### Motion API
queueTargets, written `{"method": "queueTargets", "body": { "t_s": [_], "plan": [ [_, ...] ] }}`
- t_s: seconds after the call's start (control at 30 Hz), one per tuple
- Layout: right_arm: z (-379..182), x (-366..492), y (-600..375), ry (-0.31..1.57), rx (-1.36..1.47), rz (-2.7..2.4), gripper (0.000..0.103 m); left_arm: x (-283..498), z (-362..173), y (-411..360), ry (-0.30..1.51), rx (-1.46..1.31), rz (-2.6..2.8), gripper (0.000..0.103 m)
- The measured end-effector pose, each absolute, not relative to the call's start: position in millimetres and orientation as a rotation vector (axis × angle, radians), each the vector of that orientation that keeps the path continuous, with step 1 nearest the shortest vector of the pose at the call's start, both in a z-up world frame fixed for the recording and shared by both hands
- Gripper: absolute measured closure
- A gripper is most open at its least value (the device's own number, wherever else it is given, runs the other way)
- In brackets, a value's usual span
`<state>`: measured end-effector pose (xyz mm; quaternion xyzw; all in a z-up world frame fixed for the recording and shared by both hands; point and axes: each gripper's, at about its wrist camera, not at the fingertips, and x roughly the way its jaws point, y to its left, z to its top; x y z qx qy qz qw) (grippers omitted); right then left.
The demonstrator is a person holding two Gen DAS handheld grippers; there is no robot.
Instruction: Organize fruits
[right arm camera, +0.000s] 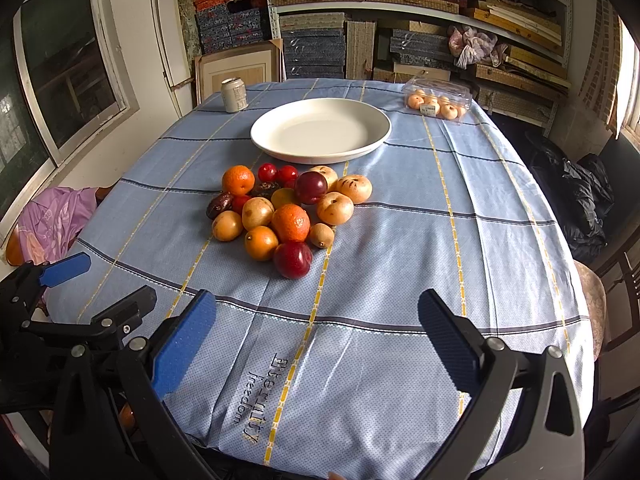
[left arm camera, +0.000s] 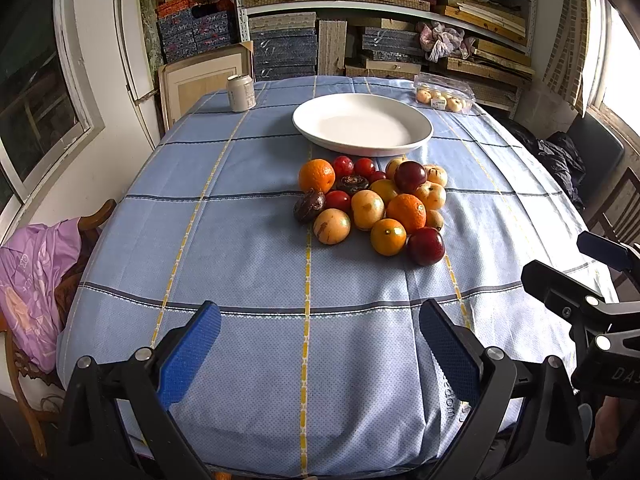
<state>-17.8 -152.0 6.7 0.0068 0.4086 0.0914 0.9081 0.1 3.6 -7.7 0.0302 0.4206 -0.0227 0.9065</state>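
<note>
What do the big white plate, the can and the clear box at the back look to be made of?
Plate: probably glazed ceramic, though melamine is possible; smooth white with a soft sheen.
Can: metal, likely aluminium, with a pale printed wall and a silvery rim.
Clear box: thin see-through plastic, glossy, fruit visible inside.

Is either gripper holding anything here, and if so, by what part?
Nothing is held. The left gripper and right gripper are both open above the tablecloth, short of the fruit pile.

Black grippers, blue-padded fingers, silver screws.
</note>
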Motion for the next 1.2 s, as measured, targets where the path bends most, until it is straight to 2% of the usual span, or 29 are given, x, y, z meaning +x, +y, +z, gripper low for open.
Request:
{"method": "queueTargets", "body": {
  "t_s": [1.2],
  "plan": [
    [4.6,-17.0,-151.7,0.846,0.020,0.189,0.004,-0.6,-9.2,3.5,0.873,0.063,-0.046,0.003]
  ]
}}
